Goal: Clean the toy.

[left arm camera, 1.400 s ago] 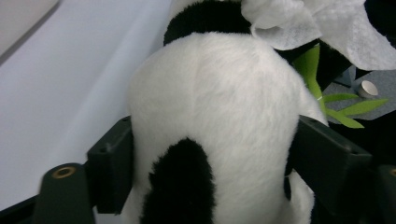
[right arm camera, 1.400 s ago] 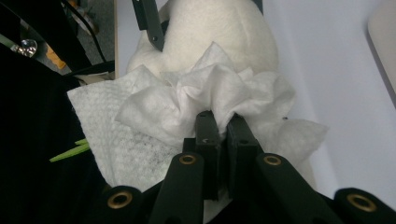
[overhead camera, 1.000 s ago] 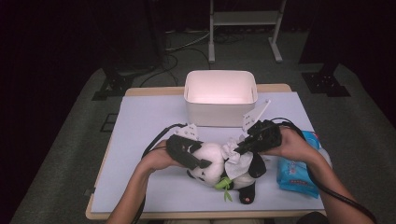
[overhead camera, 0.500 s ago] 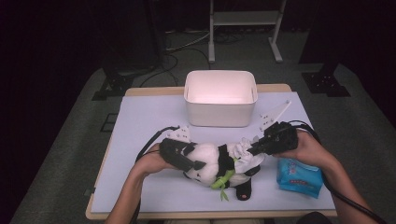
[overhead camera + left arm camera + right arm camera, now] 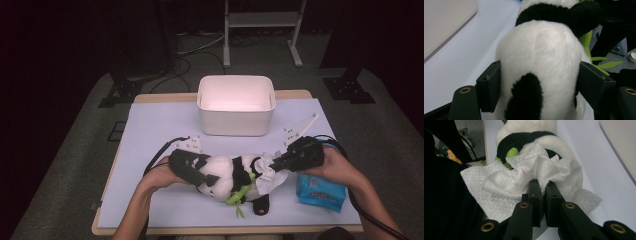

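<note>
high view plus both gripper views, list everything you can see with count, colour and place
panda plush: 1, black and white with green leaves, lying near the front of the table
wipe: 1, white, crumpled against the panda
bin: 1, white, back centre of the table
wipe pack: 1, blue, front right
table: 1, pale cover on a wooden top
left gripper: 1, black, fingers either side of the panda's head
right gripper: 1, black, fingers pinching the wipe
</note>
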Demonstrator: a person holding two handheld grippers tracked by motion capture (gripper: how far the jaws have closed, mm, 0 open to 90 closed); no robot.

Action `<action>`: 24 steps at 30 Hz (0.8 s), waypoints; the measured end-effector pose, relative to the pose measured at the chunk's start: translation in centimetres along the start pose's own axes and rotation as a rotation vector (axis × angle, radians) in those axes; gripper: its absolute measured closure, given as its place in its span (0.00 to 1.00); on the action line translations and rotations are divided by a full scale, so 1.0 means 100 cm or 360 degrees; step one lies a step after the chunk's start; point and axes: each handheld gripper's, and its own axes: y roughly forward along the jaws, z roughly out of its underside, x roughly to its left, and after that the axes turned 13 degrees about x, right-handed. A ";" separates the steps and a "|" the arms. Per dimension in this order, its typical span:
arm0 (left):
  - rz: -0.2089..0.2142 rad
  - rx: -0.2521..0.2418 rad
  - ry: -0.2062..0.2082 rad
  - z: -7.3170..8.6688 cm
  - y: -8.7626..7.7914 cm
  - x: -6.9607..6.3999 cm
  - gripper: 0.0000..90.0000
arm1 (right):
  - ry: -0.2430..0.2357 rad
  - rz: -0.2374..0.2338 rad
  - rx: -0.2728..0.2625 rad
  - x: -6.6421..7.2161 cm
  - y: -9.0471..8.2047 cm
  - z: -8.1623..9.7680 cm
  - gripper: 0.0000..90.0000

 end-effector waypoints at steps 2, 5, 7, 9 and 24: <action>-0.0001 -0.0003 0.0002 0.000 0.000 0.000 0.29 | -0.0010 0.0011 0.0007 0.001 -0.001 0.002 0.94; -0.0004 -0.0001 0.0003 0.000 0.000 -0.001 0.29 | -0.0005 0.0010 0.0011 0.002 -0.002 0.005 0.94; -0.0009 -0.0007 0.0004 0.000 0.000 -0.001 0.29 | 0.0010 0.0008 0.0013 0.003 -0.002 0.007 0.94; -0.0012 -0.0013 0.0010 0.000 0.001 -0.002 0.30 | 0.0001 0.0016 0.0013 0.003 -0.003 0.009 0.94; -0.0038 -0.0006 0.0016 -0.003 0.004 -0.005 0.31 | -0.0034 0.0049 0.0036 0.002 -0.003 -0.006 0.94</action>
